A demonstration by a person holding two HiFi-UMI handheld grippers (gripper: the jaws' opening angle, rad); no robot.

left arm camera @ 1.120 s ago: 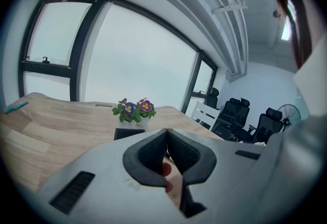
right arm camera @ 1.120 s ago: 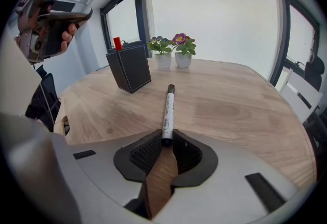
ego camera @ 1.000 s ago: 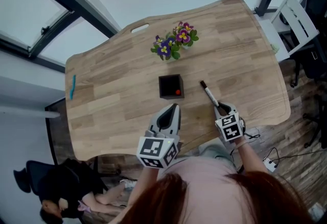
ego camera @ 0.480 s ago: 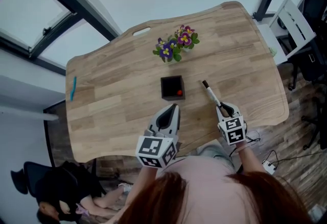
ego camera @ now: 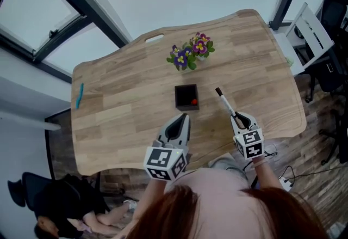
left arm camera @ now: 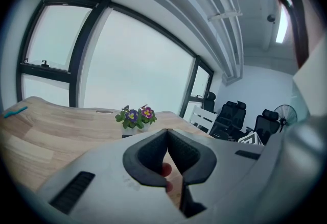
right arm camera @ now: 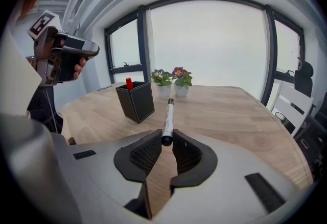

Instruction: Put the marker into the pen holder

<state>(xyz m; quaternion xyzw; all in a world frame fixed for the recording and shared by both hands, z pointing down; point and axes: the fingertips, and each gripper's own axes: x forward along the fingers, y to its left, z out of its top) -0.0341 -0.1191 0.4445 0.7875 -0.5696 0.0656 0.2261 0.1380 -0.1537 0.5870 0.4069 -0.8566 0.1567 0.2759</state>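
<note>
In the head view, the left gripper hovers near the table edge, just short of the black pen holder. The right gripper holds the marker to the holder's right, well apart from it.

In the left gripper view, its fingers are pressed together with nothing between them.

In the right gripper view, the fingers pinch the marker's rear end, its tip pointing toward the potted flowers.
</note>
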